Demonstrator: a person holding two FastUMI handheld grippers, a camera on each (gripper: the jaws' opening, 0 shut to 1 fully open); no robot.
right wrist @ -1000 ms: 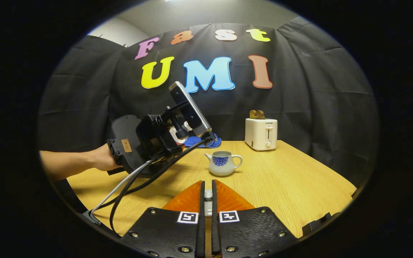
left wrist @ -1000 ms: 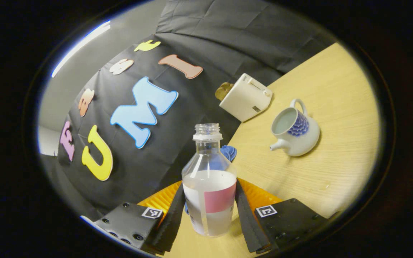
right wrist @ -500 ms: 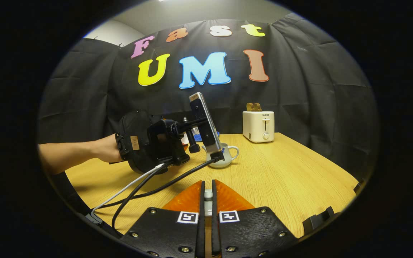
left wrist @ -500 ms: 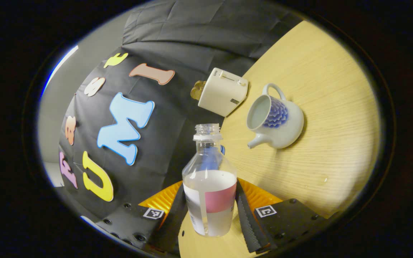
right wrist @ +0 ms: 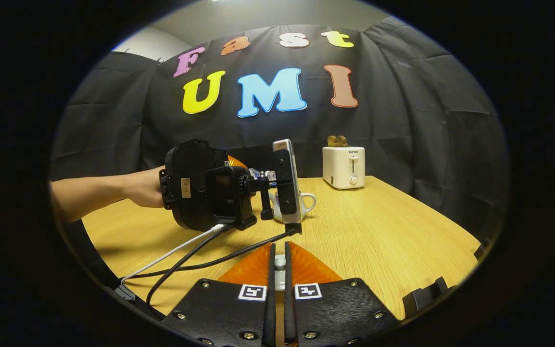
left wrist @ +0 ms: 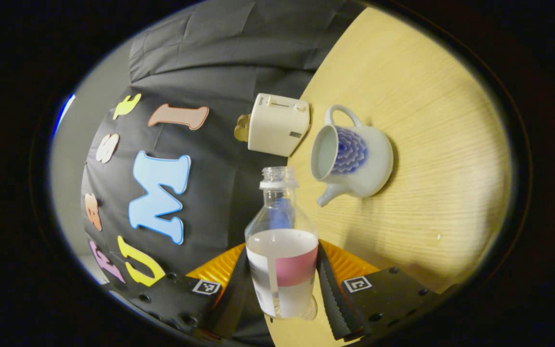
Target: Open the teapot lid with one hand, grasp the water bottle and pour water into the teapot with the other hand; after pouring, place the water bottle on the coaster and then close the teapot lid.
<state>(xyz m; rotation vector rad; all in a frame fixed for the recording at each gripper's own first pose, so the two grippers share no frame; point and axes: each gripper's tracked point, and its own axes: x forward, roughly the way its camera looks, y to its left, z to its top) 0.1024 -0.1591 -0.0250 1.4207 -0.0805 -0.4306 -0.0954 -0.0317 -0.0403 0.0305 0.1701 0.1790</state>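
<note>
Wooden worktop (left wrist: 431, 159) carries lidless teapot (left wrist: 352, 156). Left claw (left wrist: 282, 289) clamps uncapped water bottle (left wrist: 281, 255) at label; thin plastic, slippery, sloshing. Right claw (right wrist: 279, 284) pinches small pale piece, likely lid knob.

A black cloth (right wrist: 427, 120) hangs as the back wall of the booth, creased and falling in soft folds, and it wraps round on both sides. Above its top edge a plain pale wall (right wrist: 268, 14) shows, brightly lit from overhead. In the left gripper view a strip of that pale wall (left wrist: 68, 159) runs beside the cloth, with a thin bright streak of light (left wrist: 64, 107) at its edge. A light wooden table (right wrist: 383, 231) with a fine straight grain fills the lower part of the scene and reaches back to the cloth. A white toaster (right wrist: 343, 166) stands at the table's far edge, against the cloth, with something brown sticking out of its top.
</note>
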